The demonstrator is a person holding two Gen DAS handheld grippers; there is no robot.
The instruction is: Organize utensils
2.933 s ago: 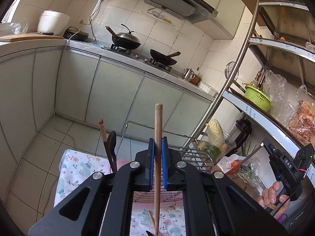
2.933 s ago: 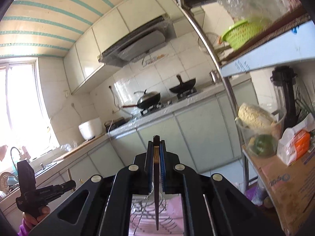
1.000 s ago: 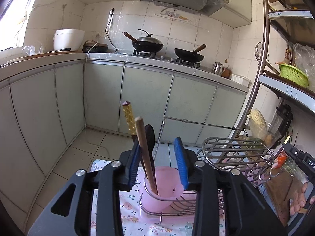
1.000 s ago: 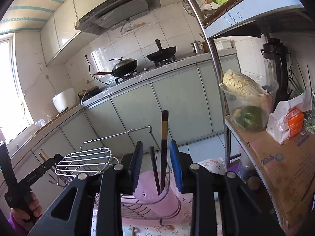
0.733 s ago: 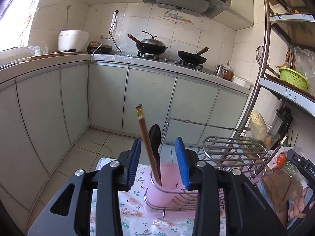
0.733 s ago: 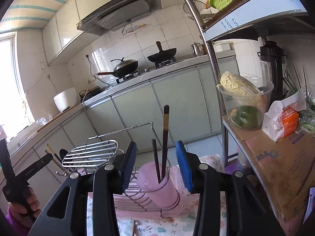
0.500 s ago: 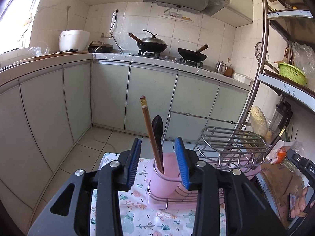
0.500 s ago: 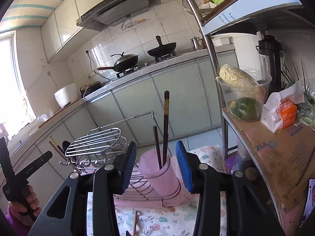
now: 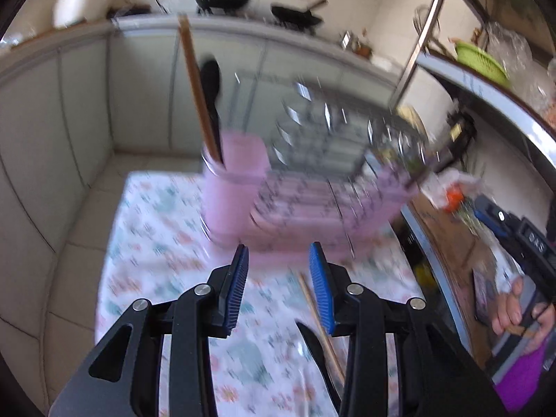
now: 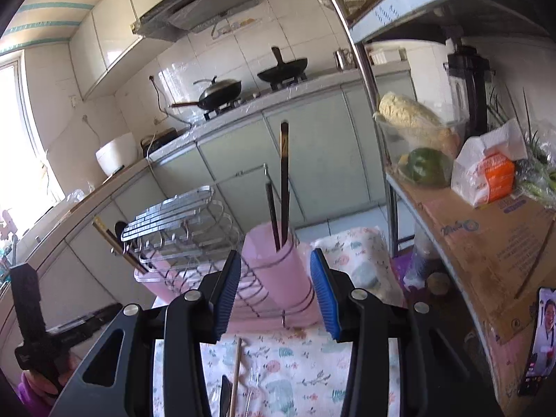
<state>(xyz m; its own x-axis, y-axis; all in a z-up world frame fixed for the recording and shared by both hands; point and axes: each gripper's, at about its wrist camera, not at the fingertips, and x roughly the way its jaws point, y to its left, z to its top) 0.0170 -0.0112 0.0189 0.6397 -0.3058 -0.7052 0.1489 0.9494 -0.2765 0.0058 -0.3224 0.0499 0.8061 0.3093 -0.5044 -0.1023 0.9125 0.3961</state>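
Looking through the right wrist view, everything is sharp: the wire dish rack on its pink tray, a pink cup at each end, and the flowered cloth over the bench. The left wrist view is smeared with blur, yet it alone shows the person's right hand wrapped round a gripper handle. Count them: two pink cups, two dark chopsticks upright in the near right-hand cup, one wooden chopstick and one black spoon upright in the other cup. One more wooden chopstick lies loose on the cloth beside a black utensil. Left gripper: fingers spread wide, grasping nothing, above the cloth short of the cup. Right gripper: fingers released, empty, framing its cup without clear contact.
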